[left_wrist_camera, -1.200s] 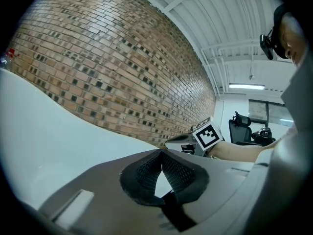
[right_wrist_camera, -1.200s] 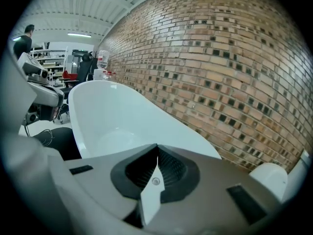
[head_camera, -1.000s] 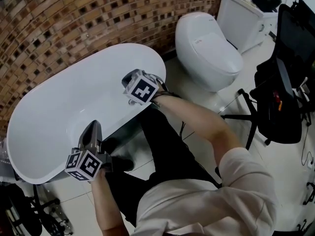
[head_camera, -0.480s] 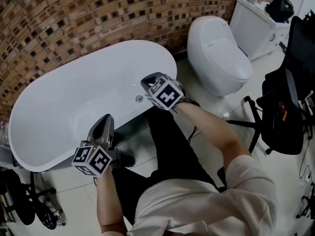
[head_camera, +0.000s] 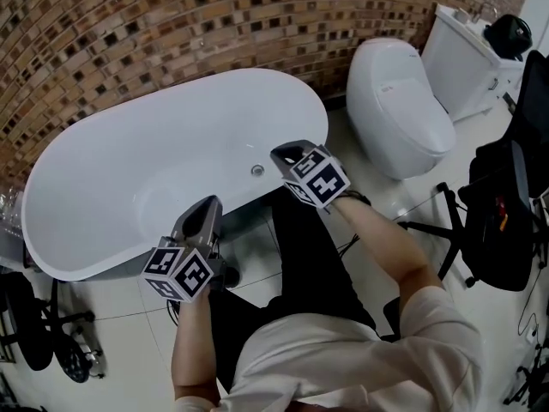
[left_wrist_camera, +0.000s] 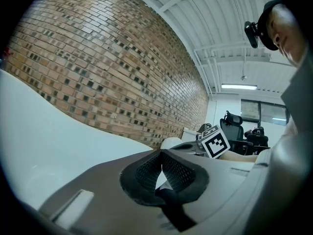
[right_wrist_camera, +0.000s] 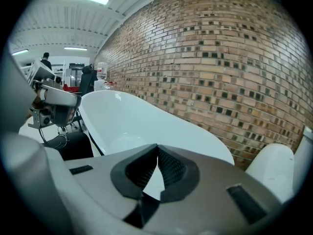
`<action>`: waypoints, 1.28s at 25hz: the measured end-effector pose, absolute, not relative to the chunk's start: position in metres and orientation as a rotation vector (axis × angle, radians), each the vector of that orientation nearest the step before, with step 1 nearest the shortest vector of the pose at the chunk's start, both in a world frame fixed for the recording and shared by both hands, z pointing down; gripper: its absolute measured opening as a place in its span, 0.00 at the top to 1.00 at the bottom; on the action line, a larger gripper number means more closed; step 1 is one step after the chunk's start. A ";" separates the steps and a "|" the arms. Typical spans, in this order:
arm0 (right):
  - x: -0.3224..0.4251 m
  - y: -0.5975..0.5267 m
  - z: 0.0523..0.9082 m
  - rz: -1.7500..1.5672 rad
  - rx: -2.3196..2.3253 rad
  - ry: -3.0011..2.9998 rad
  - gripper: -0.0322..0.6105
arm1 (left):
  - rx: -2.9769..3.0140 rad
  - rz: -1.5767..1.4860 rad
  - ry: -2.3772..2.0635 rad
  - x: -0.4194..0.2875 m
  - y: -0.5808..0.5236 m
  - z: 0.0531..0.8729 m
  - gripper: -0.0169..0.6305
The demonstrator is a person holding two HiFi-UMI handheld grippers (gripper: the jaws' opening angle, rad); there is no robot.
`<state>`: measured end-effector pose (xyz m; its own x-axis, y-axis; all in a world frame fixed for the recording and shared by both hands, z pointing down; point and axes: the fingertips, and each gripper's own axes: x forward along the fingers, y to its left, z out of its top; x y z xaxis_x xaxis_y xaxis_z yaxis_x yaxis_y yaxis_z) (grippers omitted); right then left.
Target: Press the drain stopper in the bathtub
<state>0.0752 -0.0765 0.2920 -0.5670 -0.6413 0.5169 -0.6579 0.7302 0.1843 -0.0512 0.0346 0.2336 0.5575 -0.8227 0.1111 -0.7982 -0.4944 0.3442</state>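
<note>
A white oval bathtub [head_camera: 103,256] lies along the brick wall. Its small round metal drain stopper [head_camera: 257,170] sits on the inner surface near the front rim. My right gripper [head_camera: 289,154] hovers just right of the stopper, over the rim, jaws shut with nothing held. My left gripper [head_camera: 207,212] is lower left, at the outer side of the front rim, also shut and empty. In the left gripper view the pads meet at the tip [left_wrist_camera: 161,155] beside the tub's white wall [left_wrist_camera: 39,131]. In the right gripper view the shut tip [right_wrist_camera: 157,151] points along the tub [right_wrist_camera: 137,126].
A white toilet [head_camera: 399,106] with its cistern [head_camera: 467,45] stands right of the tub. A black office chair [head_camera: 510,204] is at the far right. The brick wall [head_camera: 171,24] runs behind the tub. A wheeled black stand [head_camera: 51,342] sits at the lower left.
My right gripper has drawn back to the right off the tub's inside, and the drain stopper it covered now shows. The left gripper stays by the front rim.
</note>
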 end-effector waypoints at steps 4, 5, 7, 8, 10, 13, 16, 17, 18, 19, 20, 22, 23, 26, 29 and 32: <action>0.072 -0.065 0.291 0.043 0.964 -2.381 0.93 | 2.440 -0.098 -1.314 -0.051 0.036 0.236 0.96; 0.070 -0.062 0.292 0.044 0.958 -2.384 0.93 | 2.439 -0.100 -1.314 -0.052 0.038 0.236 0.96; 0.065 -0.057 0.293 0.049 0.945 -2.392 0.93 | 2.439 -0.104 -1.316 -0.054 0.040 0.235 0.96; 0.063 -0.054 0.294 0.052 0.938 -2.396 0.93 | 2.439 -0.108 -1.316 -0.055 0.041 0.234 0.96; 0.060 -0.049 0.295 0.058 0.928 -2.407 0.93 | 2.436 -0.118 -1.315 -0.055 0.043 0.233 0.96; 0.061 -0.043 0.297 0.073 0.926 -2.420 0.93 | 2.433 -0.127 -1.308 -0.053 0.046 0.235 0.96; 0.060 -0.038 0.298 0.091 0.926 -2.430 0.93 | 2.426 -0.128 -1.304 -0.053 0.047 0.238 0.96; 0.060 -0.037 0.298 0.097 0.926 -2.433 0.93 | 2.423 -0.129 -1.304 -0.053 0.047 0.239 0.96; 0.060 -0.036 0.299 0.100 0.924 -2.434 0.93 | 2.420 -0.129 -1.305 -0.054 0.047 0.240 0.96; 0.060 -0.036 0.301 0.103 0.923 -2.435 0.92 | 2.417 -0.129 -1.306 -0.055 0.048 0.241 0.96; 0.059 -0.035 0.302 0.107 0.920 -2.436 0.93 | 2.414 -0.130 -1.309 -0.056 0.049 0.242 0.96; 0.058 -0.033 0.304 0.113 0.913 -2.441 0.93 | 2.402 -0.133 -1.316 -0.059 0.050 0.244 0.96; 0.057 -0.032 0.304 0.113 0.912 -2.442 0.93 | 2.394 -0.136 -1.319 -0.062 0.051 0.246 0.96; 0.055 -0.029 0.303 0.104 0.922 -2.448 0.92 | 2.373 -0.141 -1.331 -0.068 0.052 0.251 0.96; 0.054 -0.025 0.302 0.093 0.932 -2.456 0.93 | 2.371 -0.133 -1.347 -0.070 0.055 0.253 0.96; 0.052 -0.021 0.300 0.090 0.944 -2.473 0.93 | 2.375 -0.133 -1.350 -0.070 0.058 0.253 0.96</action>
